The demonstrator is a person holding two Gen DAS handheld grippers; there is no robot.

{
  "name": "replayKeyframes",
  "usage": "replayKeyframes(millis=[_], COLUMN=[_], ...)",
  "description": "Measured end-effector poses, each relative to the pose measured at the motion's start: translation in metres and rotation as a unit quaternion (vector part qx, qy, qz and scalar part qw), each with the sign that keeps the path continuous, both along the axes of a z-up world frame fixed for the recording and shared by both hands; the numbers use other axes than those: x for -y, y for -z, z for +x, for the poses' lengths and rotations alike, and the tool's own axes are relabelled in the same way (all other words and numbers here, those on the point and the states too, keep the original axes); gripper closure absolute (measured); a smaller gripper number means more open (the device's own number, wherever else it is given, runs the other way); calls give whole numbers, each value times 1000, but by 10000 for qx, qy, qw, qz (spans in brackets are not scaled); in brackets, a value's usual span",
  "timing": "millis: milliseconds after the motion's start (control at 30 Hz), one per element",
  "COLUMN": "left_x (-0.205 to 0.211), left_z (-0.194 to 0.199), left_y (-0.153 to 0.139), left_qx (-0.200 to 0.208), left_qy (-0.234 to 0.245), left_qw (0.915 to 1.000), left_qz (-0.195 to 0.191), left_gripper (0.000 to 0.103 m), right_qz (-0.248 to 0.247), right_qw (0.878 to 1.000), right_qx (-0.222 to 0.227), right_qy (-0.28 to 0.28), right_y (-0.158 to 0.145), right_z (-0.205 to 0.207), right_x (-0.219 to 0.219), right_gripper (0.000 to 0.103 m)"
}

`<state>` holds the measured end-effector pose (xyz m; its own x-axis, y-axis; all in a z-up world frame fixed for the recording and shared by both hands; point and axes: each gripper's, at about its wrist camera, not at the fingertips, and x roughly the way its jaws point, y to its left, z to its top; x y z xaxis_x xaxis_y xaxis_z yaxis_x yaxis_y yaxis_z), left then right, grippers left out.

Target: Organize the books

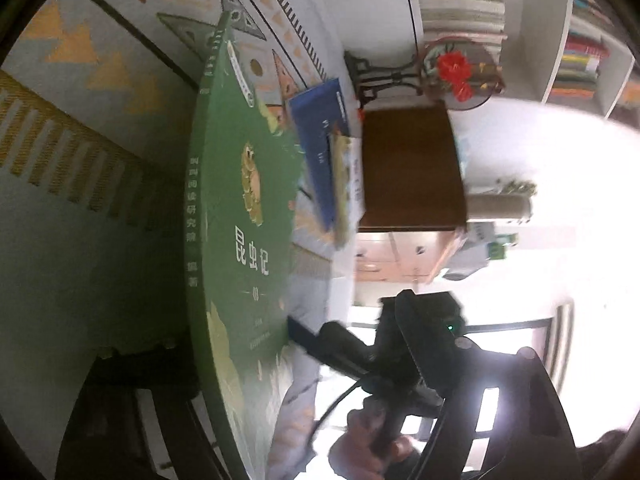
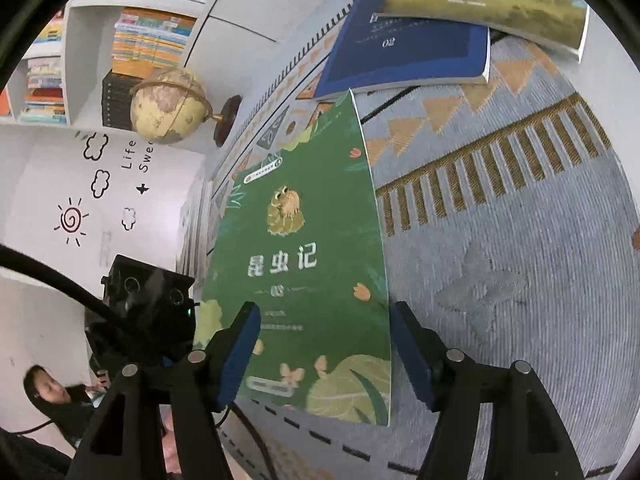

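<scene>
Task stage: early, by my reading. Three books are loose on the patterned rug (image 2: pixel 520 220); none of them looks shelved or squared into a neat pile yet

- Green book (image 2: pixel 304 264), frog on the cover, centre of the right wrist view: tilted up off the rug, its lower edge reaching down between the fingers of the right gripper (image 2: pixel 320 356). Jaws spread, blue pads on either side of the cover; the right pad is close to the book's edge, and no pinch is visible. I judge it not gripped on this side
- In the left wrist view the same green book fills the centre-left, seen edge-on with the spine facing left. The left gripper (image 2: pixel 148 312) shows as a dark body at lower left of the right wrist view; its fingers are not clearly visible in either view, so I cannot tell how its jaws stand or whether they touch the book
- Blue book (image 2: pixel 404 52), top centre: flat on the rug, its near corner just beside the green book's top corner
- Grass-cover book (image 2: pixel 492 0), top right: lies overlapping the blue book

Containers:
- White bookshelf (image 2: pixel 76 56), upper left: compartments packed with stacked books, no obvious free slot visible
- Globe (image 2: pixel 168 106) stands beside it
- Brown box (image 1: pixel 412 168), centre of left view: contents hidden

Left to do: grip the green book, then gather and place all three
</scene>
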<state>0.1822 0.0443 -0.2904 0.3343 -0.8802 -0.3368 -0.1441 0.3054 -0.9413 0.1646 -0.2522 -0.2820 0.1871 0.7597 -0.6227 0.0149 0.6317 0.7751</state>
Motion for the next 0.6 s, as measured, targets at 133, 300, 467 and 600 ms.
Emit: replayKeyframes(millis=[133,300,467,600], left_x=[-3,-4,7,21], left_z=[-1,-1,3,-3], left_y=[8,6,-16,-27], left_qx=[-389,-512,-269,-11], left_qy=[-234,-385,173,529], left_qw=[9927,9839,9992,9740], left_qz=[-1120,-1671,256,2201], left_gripper=[26,26,27,26], right_qz=[122,773,914,80], right_qw=[9995,9956,9946,9999], right_qx=[-247,-527,-375,119], right_qy=[-143,11,304,41], right_y=[0,4,2,-14], right_z=[0,1,9,11], right_x=[-4,0,2,-12], right_gripper=[32,32,50,66])
